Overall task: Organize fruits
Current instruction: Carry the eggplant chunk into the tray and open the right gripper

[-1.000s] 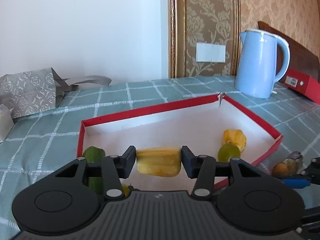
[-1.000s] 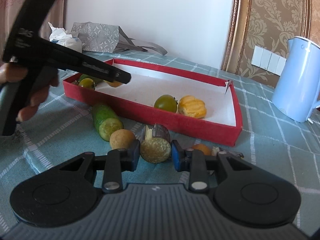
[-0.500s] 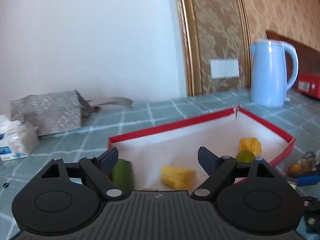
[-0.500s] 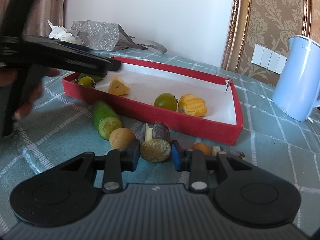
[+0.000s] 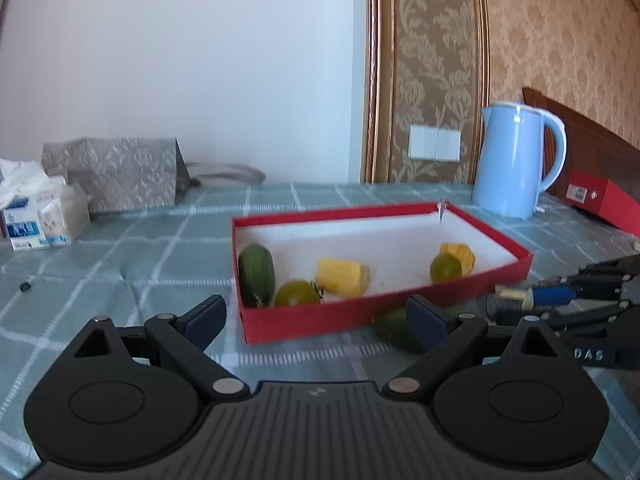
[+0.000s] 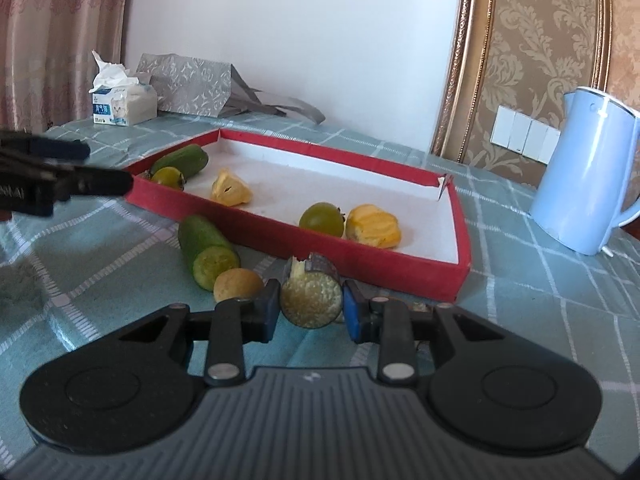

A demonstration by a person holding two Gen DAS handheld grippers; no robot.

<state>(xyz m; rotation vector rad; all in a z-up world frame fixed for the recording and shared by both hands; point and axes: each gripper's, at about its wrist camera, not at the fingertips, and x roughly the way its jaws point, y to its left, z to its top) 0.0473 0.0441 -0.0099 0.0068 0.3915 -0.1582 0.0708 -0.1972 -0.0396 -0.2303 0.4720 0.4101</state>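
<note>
Now the right gripper pinched a cut fruit piece on the table, just in front of the red box. The left gripper hung wide open and empty near the box. Next, the right one probably needed to lift its piece over the wall and set it inside by the other fruit.

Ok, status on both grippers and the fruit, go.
Left gripper open, empty, short of red tray. Right gripper shut on cut corn piece, outside tray. Cucumber half and small round fruit loose alongside.
</note>
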